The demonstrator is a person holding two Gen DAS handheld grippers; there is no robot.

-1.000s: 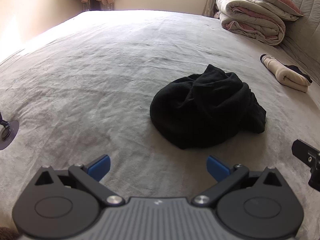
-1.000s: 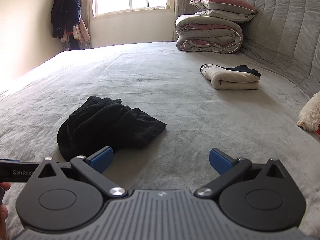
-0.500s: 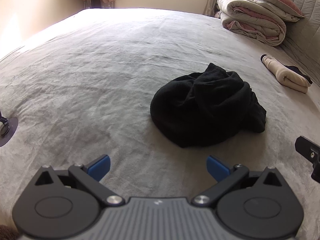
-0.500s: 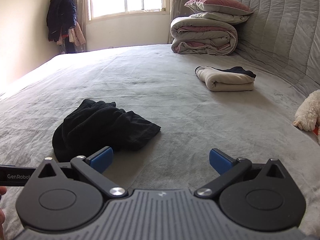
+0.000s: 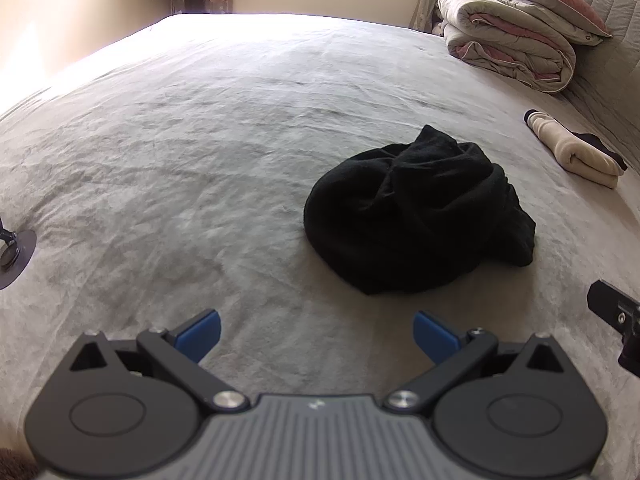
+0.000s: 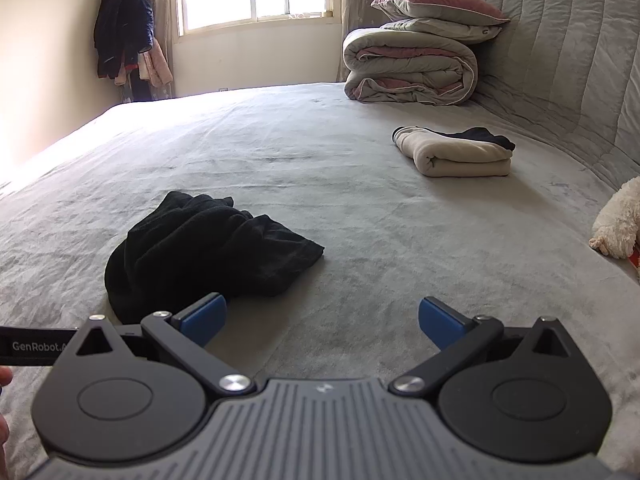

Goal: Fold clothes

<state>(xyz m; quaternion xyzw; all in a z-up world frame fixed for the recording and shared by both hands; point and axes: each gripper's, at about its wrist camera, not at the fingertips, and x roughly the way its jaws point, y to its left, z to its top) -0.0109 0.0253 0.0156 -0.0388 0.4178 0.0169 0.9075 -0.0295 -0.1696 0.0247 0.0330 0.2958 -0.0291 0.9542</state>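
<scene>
While both jaws gape empty | black garment (image 5: pixel 412 216) crumpled on bed (image 5: pixel 200 140) | folded cream garment (image 6: pixel 460 156) well apart

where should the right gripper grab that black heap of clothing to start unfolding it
Grip the flat corner of the black garment that sticks out toward the right gripper, coming in low from the near right. It is the one thin loose edge; the rest is a rounded, bunched mound.

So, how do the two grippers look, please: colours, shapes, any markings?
Both look alike. The left gripper and the right gripper each have a ribbed grey body, two round black housings, black linkage arms with silver pivot screws, and blue fingertip pads. A black bar at the right view's left edge reads "GenRobot".
</scene>
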